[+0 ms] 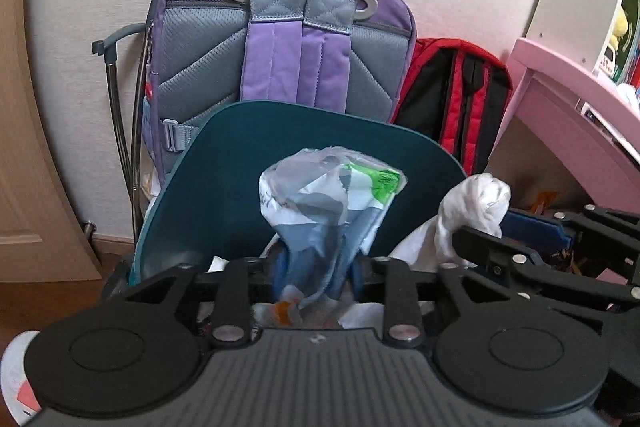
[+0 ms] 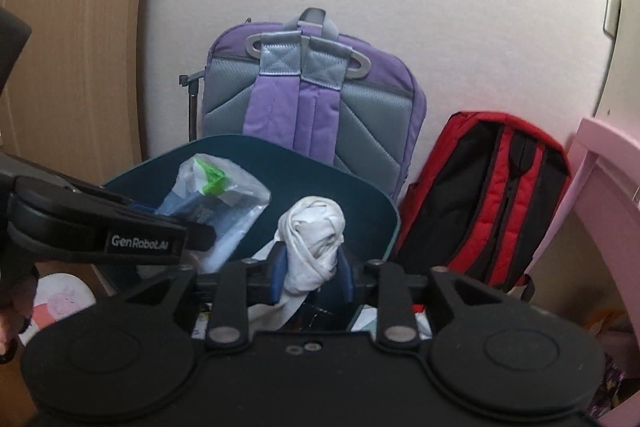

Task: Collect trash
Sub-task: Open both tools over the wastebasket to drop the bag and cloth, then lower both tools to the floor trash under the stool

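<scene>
My left gripper (image 1: 318, 273) is shut on a crumpled clear plastic wrapper (image 1: 332, 203) with green and grey print, held up in front of the raised teal bin lid (image 1: 224, 187). The wrapper also shows in the right wrist view (image 2: 216, 199). My right gripper (image 2: 312, 273) is shut on a twisted white bag (image 2: 316, 239), which also shows in the left wrist view (image 1: 476, 211). Both grippers are side by side over the open teal trash bin (image 2: 368, 215). More trash lies inside the bin below the fingers.
A purple and grey backpack (image 1: 288, 47) leans on the wall behind the bin, with a red and black backpack (image 2: 492, 195) to its right. A pink desk (image 1: 572, 107) stands at the right. A wooden door (image 2: 72, 47) is at the left.
</scene>
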`<action>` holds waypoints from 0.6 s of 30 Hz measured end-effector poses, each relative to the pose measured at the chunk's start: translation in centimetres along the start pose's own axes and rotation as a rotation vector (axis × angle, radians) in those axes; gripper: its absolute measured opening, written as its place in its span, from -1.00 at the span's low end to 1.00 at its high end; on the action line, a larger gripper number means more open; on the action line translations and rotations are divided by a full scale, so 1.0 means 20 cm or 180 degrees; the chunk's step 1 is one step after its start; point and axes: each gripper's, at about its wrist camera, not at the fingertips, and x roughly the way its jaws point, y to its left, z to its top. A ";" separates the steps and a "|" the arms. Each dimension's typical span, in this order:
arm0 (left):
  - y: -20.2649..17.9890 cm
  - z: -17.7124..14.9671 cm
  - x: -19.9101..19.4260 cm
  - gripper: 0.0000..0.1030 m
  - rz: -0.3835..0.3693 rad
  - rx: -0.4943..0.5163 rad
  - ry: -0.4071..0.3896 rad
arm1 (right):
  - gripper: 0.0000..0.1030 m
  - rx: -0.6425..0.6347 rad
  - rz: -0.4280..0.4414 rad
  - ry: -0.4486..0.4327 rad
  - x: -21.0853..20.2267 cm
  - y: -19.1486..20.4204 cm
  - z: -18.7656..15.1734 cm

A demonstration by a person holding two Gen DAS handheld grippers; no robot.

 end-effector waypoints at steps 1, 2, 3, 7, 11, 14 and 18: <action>0.00 0.00 0.00 0.02 0.0024 0.0008 -0.0012 | -0.40 0.0020 0.0016 0.0008 0.00 0.00 0.00; -0.01 -0.01 -0.01 0.30 0.0042 0.0008 -0.0025 | -0.38 0.0033 0.0034 0.0015 0.00 -0.01 -0.01; -0.01 -0.01 -0.02 0.39 0.0061 -0.0002 -0.0056 | -0.36 0.0051 0.0039 0.0026 0.00 -0.01 -0.01; 0.00 0.00 -0.06 0.47 0.0043 -0.0066 -0.0093 | -0.05 0.0181 0.0095 -0.0003 -0.05 -0.04 -0.01; 0.00 -0.01 -0.15 0.58 0.0031 -0.0100 -0.0156 | 0.09 0.0316 0.0192 -0.0033 -0.12 -0.06 -0.01; -0.01 -0.03 -0.23 0.59 0.0034 -0.0061 -0.0182 | 0.10 0.0345 0.0201 -0.0080 -0.19 -0.07 -0.01; -0.04 -0.08 -0.33 0.62 0.0041 -0.0004 -0.0171 | 0.11 0.0396 0.0242 -0.0144 -0.30 -0.06 -0.03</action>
